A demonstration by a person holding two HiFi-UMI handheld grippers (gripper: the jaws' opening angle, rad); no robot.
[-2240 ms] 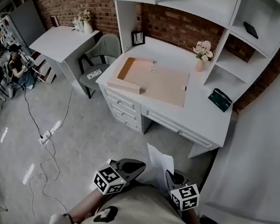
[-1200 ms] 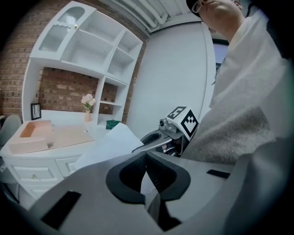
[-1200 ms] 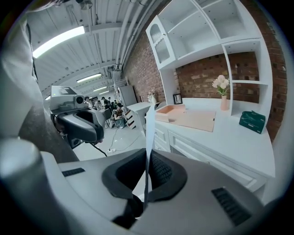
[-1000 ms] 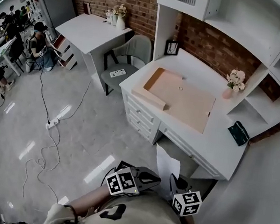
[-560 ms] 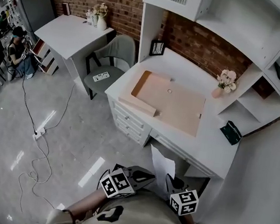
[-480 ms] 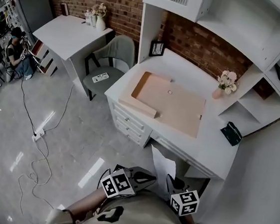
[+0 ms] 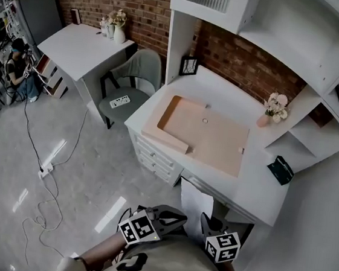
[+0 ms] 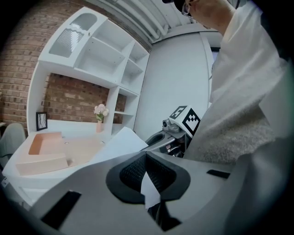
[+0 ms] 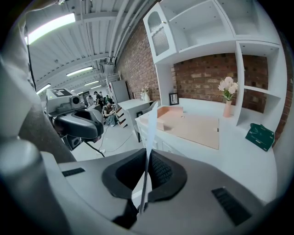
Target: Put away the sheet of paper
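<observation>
A white sheet of paper (image 7: 195,206) hangs in front of my body, held by both grippers. The left gripper (image 7: 171,217) is shut on one corner of the sheet (image 8: 150,193). The right gripper (image 7: 206,223) is shut on the other side, where the sheet (image 9: 148,151) runs edge-on between its jaws. An open tan cardboard folder (image 7: 204,136) lies flat on the white desk (image 7: 254,190) ahead; it also shows as the folder (image 8: 50,149) and the folder (image 9: 193,124) in the gripper views. Each gripper view shows the other gripper: the right gripper (image 8: 171,136) and the left gripper (image 9: 78,123).
A pink vase of flowers (image 7: 274,108), a small picture frame (image 7: 189,65) and a green pouch (image 7: 281,170) stand on the desk under white shelves (image 7: 303,31). A grey chair (image 7: 130,76) and a side table (image 7: 83,43) stand to the left. Cables (image 7: 50,167) cross the floor.
The desk and folder have come nearer and shifted in the head view as the person moves up to it. Both grippers keep their hold on the sheet.
</observation>
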